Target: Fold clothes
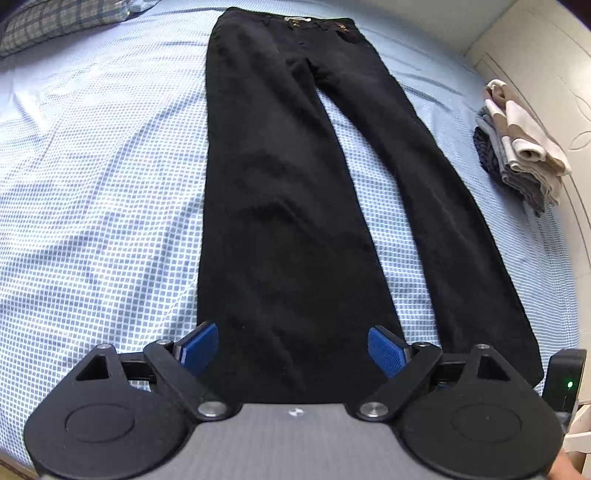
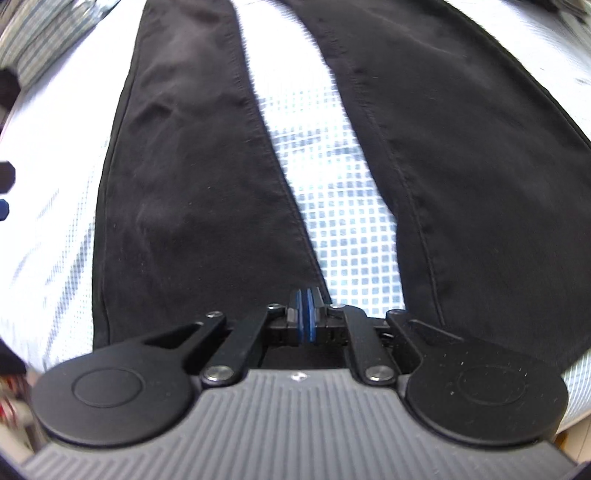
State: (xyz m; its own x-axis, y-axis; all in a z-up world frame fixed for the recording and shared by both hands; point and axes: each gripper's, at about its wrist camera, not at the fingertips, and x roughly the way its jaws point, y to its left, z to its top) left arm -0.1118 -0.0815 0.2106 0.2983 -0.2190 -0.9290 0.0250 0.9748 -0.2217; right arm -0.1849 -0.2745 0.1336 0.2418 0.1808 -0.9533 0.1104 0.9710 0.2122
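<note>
The hem of the trousers (image 1: 295,184) is hidden beneath the body of the left claw (image 1: 293,350) in the left wrist view, so contact between pads and cloth cannot be confirmed there. In the right wrist view the waistband is cut off by the upper frame edge, and the outer parts of that view are blurred.

The left claw is seen spread wide, its blue pads (image 1: 199,347) standing at either side of the lower end of one trouser leg; nothing is gripped between them. The right claw (image 2: 306,314) is seen with its blue pads pressed together at the inner edge of the left-hand leg, near the hem. Whether cloth is pinched between them cannot be told, as the tips are partly masked by the claw's own linkage.

The trousers (image 2: 192,192), black, are laid flat and lengthwise on the bed (image 1: 92,184), waistband at the far end, the two legs spread slightly apart with checked sheet showing between them. The bed is covered by a blue-and-white checked sheet. A plaid pillow (image 1: 55,26) is noted at the far left corner. A stack of folded clothes (image 1: 521,147) rests near the right edge of the bed, well apart from the trousers, beside a cream panel (image 1: 546,66).
</note>
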